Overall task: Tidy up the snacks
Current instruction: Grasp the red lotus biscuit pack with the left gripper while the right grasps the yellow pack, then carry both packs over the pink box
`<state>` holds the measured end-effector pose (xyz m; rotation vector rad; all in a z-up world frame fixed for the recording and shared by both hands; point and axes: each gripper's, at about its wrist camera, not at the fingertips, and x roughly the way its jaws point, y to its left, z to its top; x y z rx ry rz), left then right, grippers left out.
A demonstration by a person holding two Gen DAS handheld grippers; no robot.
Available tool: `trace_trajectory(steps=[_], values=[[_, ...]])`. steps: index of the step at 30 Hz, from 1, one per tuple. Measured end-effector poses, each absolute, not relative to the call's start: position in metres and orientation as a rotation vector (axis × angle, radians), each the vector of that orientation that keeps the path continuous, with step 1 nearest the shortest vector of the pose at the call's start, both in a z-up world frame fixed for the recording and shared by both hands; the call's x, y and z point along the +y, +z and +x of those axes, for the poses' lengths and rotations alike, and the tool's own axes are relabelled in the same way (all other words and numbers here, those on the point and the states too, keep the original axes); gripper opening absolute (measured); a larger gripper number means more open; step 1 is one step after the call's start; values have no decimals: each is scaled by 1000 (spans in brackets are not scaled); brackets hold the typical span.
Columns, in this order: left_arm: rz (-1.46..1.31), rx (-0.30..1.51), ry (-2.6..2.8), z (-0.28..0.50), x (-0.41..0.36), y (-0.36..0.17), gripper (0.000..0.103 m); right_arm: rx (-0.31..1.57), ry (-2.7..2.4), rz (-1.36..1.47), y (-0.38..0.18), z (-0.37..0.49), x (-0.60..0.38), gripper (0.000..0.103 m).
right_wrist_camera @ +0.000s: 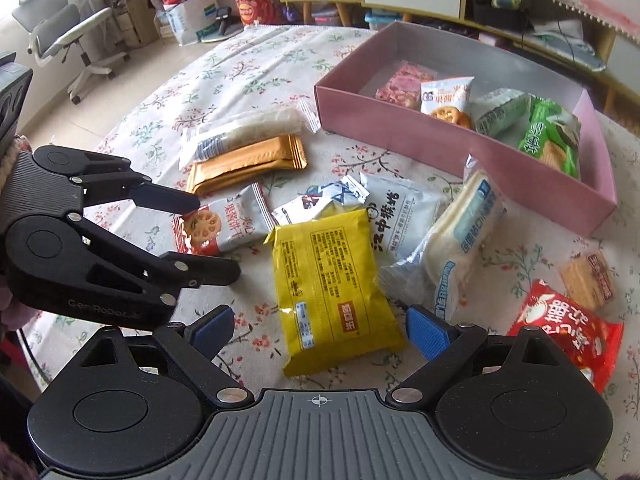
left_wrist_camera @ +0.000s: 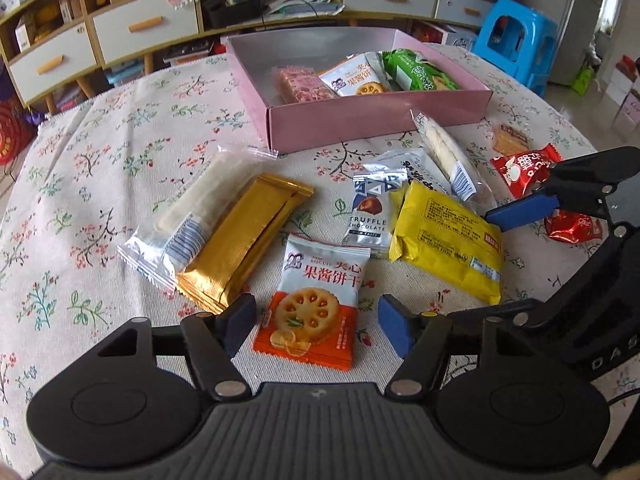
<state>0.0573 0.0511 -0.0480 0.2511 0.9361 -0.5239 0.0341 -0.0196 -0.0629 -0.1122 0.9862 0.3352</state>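
Your left hand-held gripper (left_wrist_camera: pixel 318 322) stood wide open, its blue pads either side of the biscuit packet (left_wrist_camera: pixel 311 300) lying flat on the worktop (left_wrist_camera: pixel 100 168), gripping nothing. Your right hand-held gripper (right_wrist_camera: pixel 320 326) was also spread wide, straddling the near end of the yellow packet (right_wrist_camera: pixel 332 288) without clamping it. Other snacks lay scattered around them, and the pink box (left_wrist_camera: pixel 376 114) beyond held four packets.
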Motion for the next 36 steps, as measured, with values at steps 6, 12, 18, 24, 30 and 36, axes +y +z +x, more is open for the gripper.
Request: trace_trajectory(steps=[6,12,18,24,30,36], values=[[249,925,-498,56,52,-45,42,958,303,-152,-65,30,-12,59],[177,965,-460,61,60,-42,37,1000,340,-69,-59,33,-16,56],[106,983,-433,65,69,-33,36,1041,368,33,-52,33,-20,55],[39,952,-413,69,77,-15,36,1030,386,139,-34,38,-28,55],[-31,920,-367,79,84,0,36,995,353,203,-19,51,-40,55],[-93,892,-331,91,81,10,36,964,308,312,-6,70,-63,55]])
